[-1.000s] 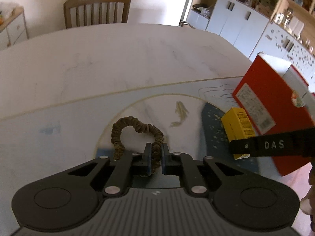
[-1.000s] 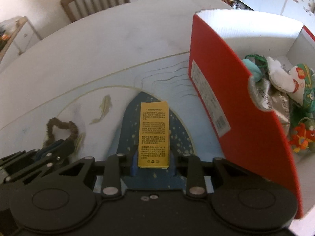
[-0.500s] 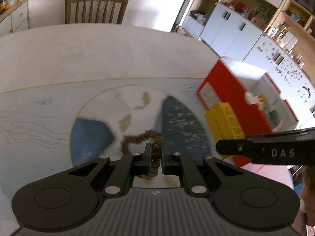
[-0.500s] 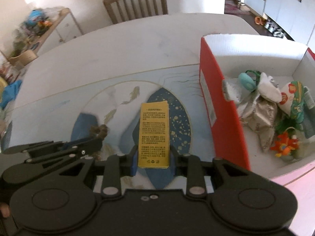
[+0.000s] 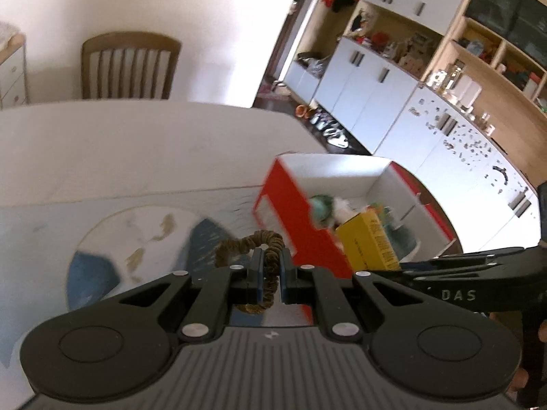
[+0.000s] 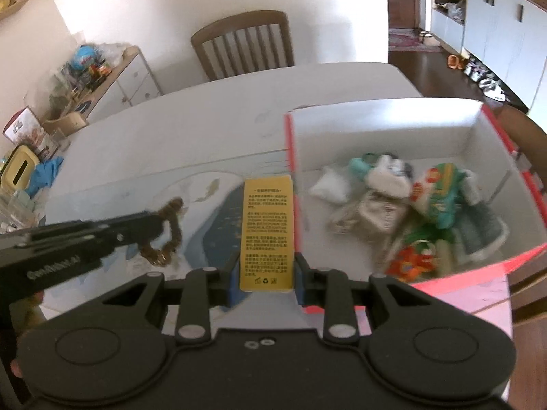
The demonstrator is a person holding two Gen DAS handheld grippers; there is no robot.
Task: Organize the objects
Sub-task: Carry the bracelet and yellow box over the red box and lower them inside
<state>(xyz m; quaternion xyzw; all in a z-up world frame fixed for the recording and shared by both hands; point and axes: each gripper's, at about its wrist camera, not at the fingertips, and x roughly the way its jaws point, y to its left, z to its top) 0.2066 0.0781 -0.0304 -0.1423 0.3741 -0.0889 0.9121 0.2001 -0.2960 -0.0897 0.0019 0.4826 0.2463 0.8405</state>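
Clamping a brown scrunchie (image 5: 270, 259), left hand-held gripper (image 5: 270, 273); right hand-held gripper (image 6: 266, 273) grips yellow box (image 6: 267, 232).

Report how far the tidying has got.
Done: several small items already lie in the red box. In hand: the left gripper is shut on the scrunchie, and the right gripper is shut on the yellow carton; both are lifted off the table beside the box. Left: dropping both in. Nothing else loose shows on the table.

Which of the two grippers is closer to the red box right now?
Right. The right gripper, holding the yellow carton, is at the red box wall; the left gripper, clamping the scrunchie, sits further left.
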